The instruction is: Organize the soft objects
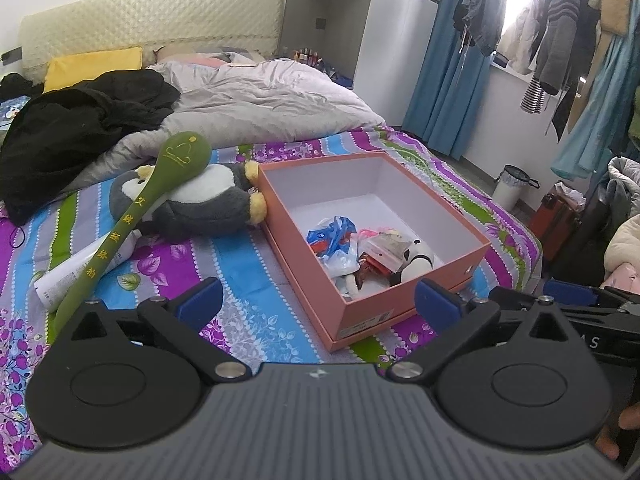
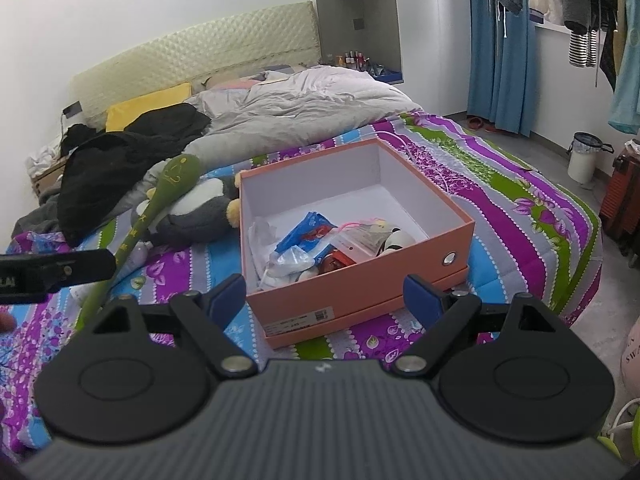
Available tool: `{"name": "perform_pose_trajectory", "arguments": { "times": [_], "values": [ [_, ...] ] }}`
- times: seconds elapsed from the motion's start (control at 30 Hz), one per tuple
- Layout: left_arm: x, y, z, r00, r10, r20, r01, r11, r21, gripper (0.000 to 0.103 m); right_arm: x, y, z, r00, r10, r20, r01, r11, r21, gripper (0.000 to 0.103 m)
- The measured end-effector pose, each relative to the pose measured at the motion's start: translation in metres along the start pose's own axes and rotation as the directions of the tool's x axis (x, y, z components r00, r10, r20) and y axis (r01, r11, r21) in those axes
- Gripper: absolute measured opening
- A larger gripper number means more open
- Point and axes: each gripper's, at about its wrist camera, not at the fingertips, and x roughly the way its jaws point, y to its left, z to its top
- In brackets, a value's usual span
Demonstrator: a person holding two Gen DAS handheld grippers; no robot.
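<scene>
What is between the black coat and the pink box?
A grey plush penguin with a long green massage hammer across it lies between the black coat and pink cardboard box, in both views.

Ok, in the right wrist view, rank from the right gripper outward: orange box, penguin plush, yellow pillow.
From the right gripper:
1. Orange box, directly ahead.
2. Penguin plush, left behind the box.
3. Yellow pillow, far left by the headboard.

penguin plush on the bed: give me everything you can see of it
The penguin plush is a soft, fuzzy toy: dark grey body, white belly, yellow feet. It lies on its side on the striped bedsheet, feet against the left wall of the orange box. A long green paddle rests across it. No gripper touches it.
</scene>
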Motion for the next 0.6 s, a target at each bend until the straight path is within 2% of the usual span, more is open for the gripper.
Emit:
{"name": "perform_pose_trajectory", "arguments": {
  "times": [0.6],
  "values": [
    [-0.0006, -0.0026, 0.0025, 1.0, -0.013, 0.007, 0.013, 1.0, 0.02, 0.103, -0.0042, 0.0023, 0.0021, 1.0, 0.0, 0.019, 0.0, 1.0, -0.003, 0.087]
  ]
}}
